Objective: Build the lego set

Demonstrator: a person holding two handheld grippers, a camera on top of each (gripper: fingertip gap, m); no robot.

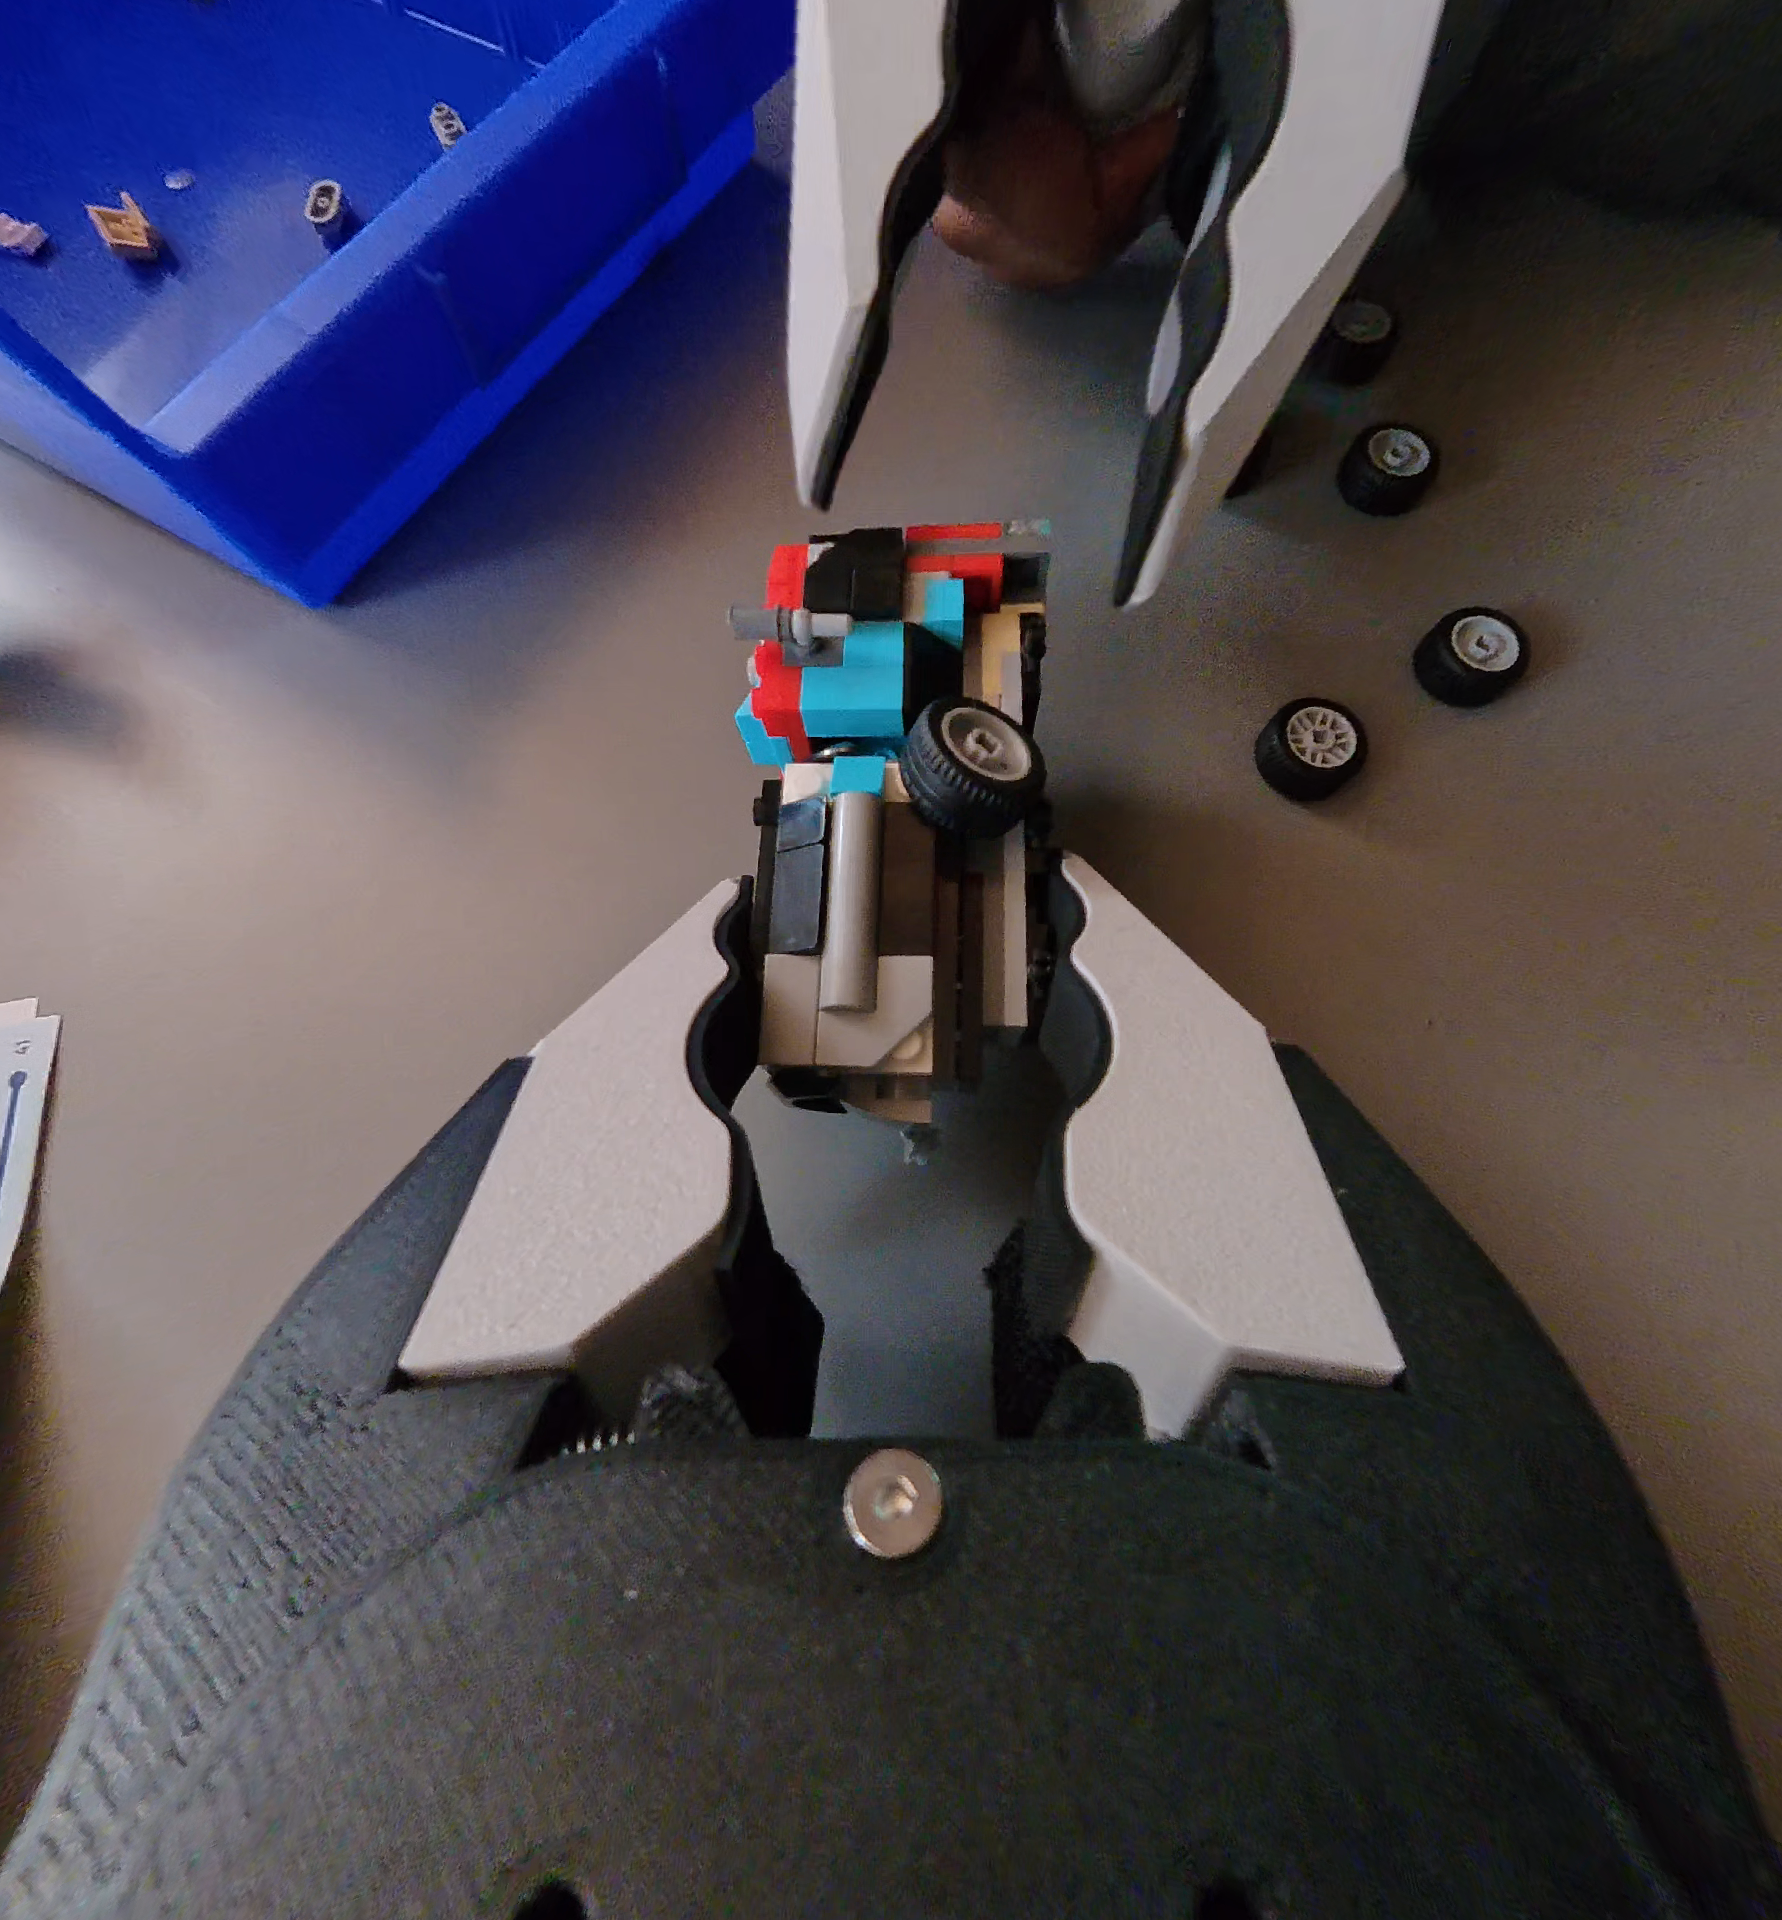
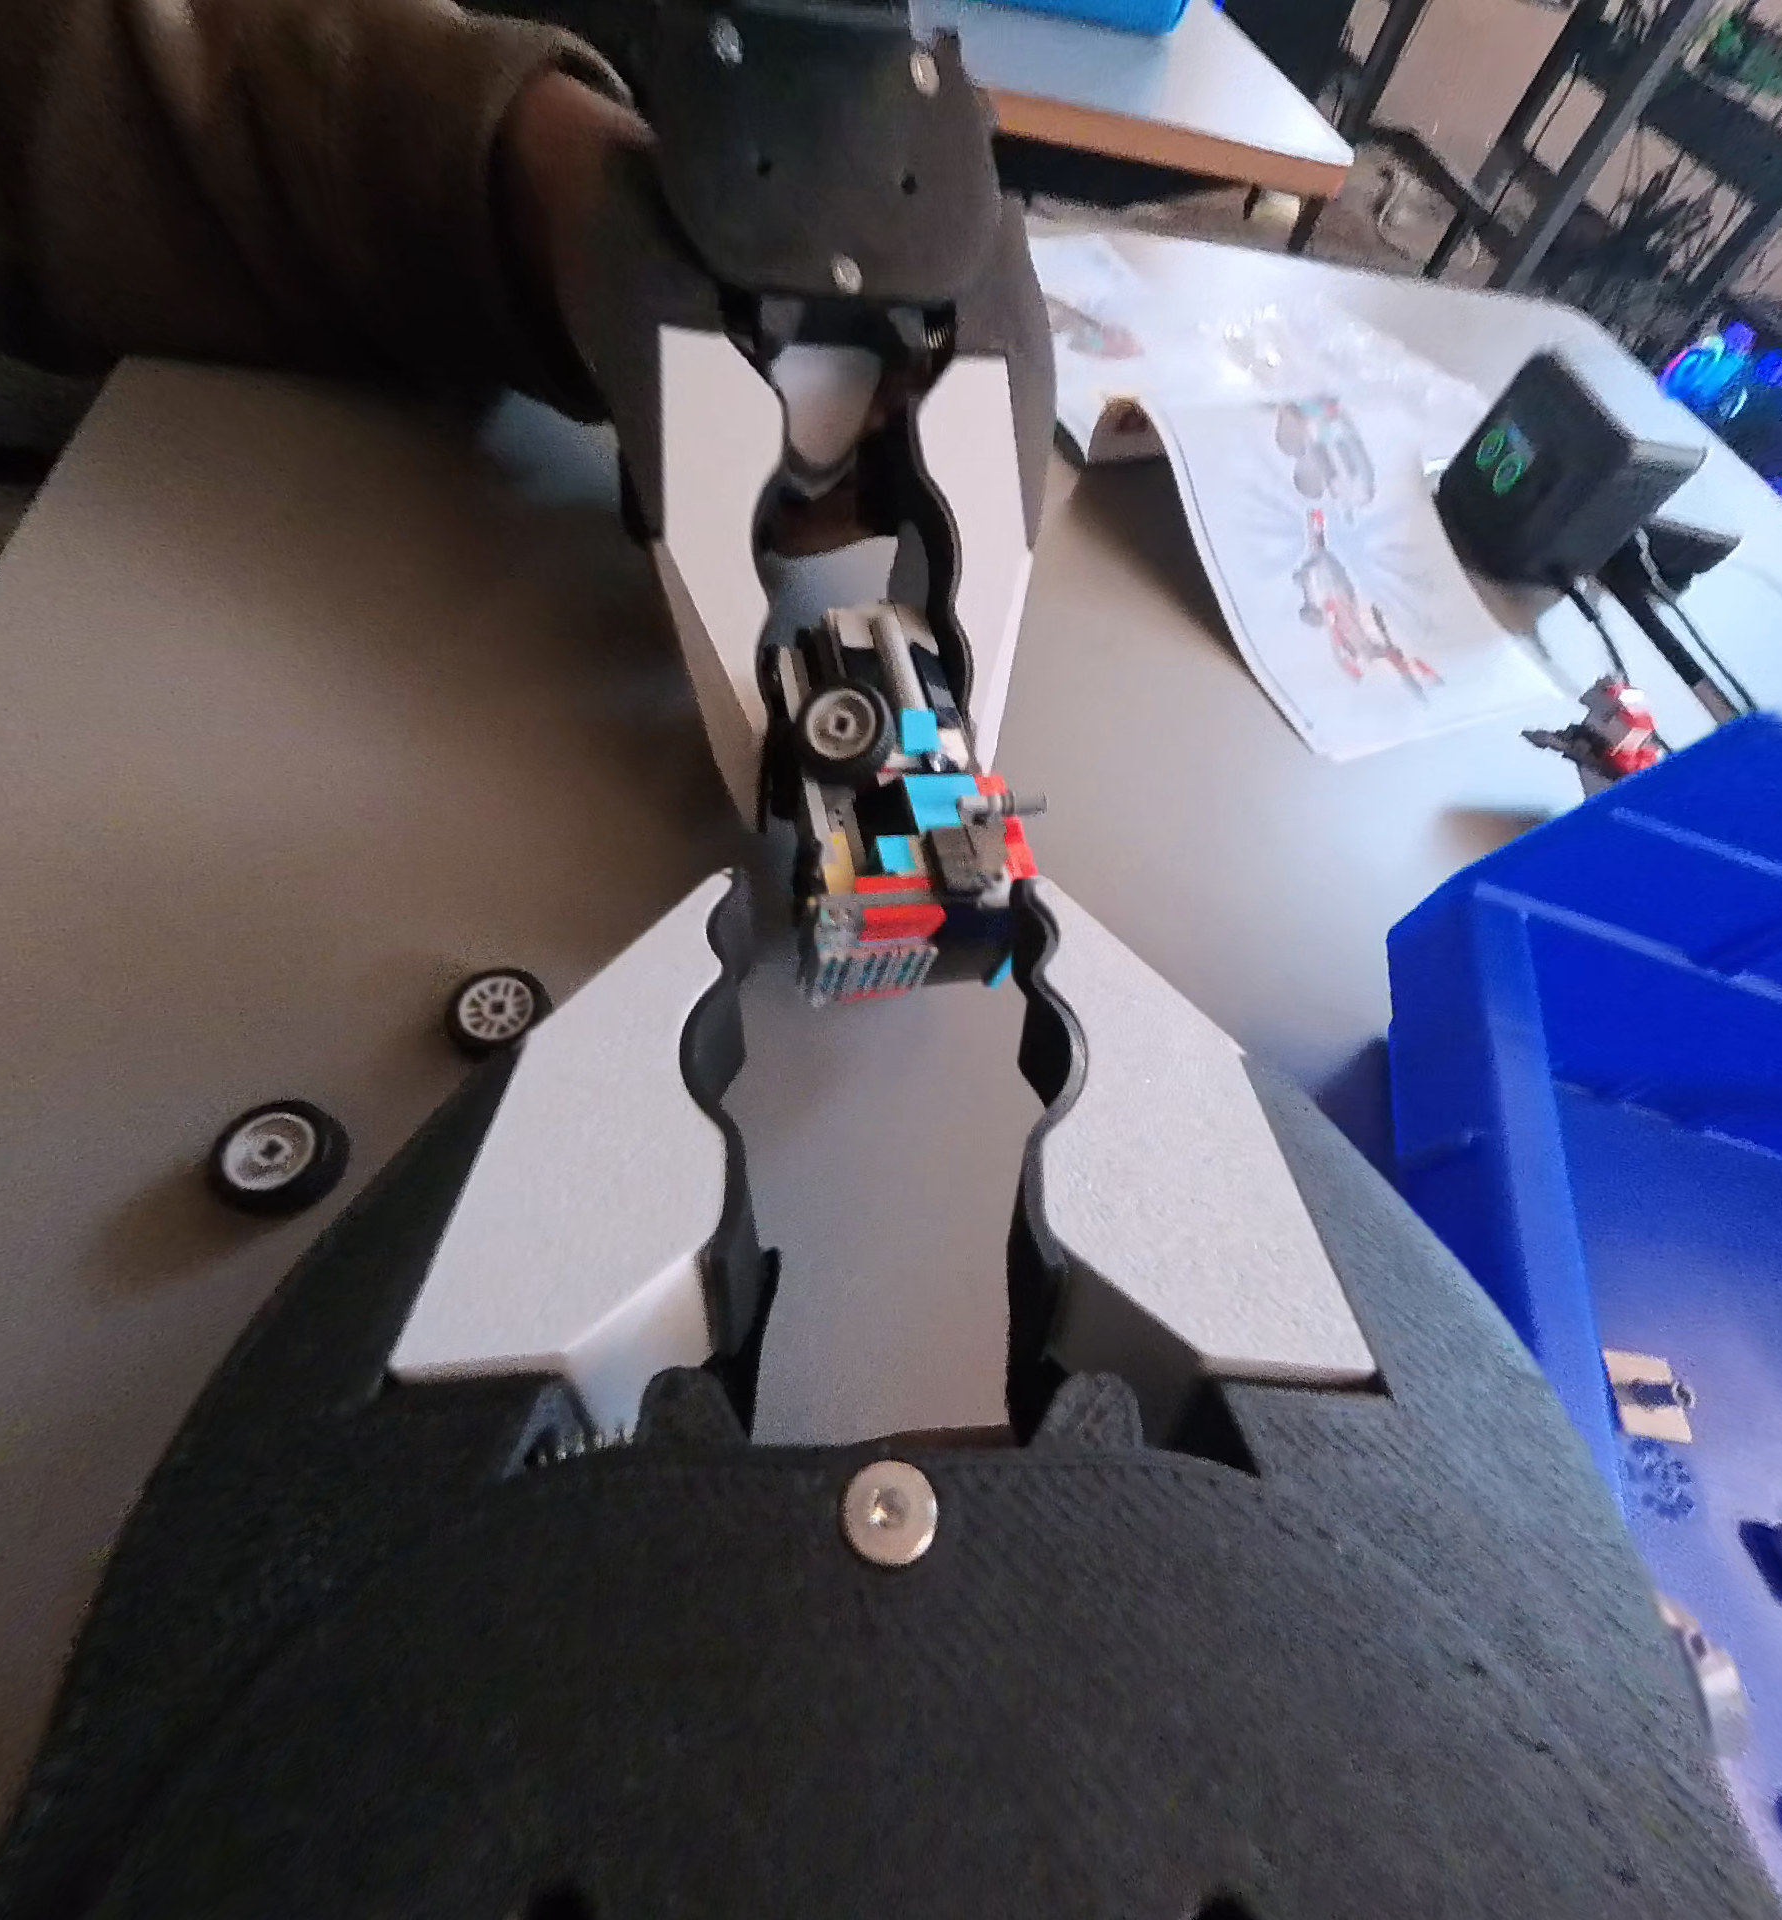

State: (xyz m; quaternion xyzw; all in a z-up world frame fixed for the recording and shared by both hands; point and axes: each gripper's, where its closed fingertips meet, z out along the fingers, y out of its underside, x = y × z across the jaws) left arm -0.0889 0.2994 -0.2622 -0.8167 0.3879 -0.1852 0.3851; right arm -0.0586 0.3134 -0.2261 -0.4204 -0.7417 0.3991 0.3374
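Here, left gripper [image 1: 897,987] clamped on brick car [image 1: 897,831] (1 wheel on), right gripper [image 2: 876,935] apart, at its far end.

Dim, soft shadows | right view motion-blurred | wide-angle edge distortion

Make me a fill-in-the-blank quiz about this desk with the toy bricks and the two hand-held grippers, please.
1. The brick-built toy car is clamped by the ____ hand-held gripper.
2. The plastic bin beside it is ____.
3. The loose wheels lie on the ____, not in the bin.
4. The wheel mounted on the car has a ____ tyre.

Missing words: left; blue; table; black
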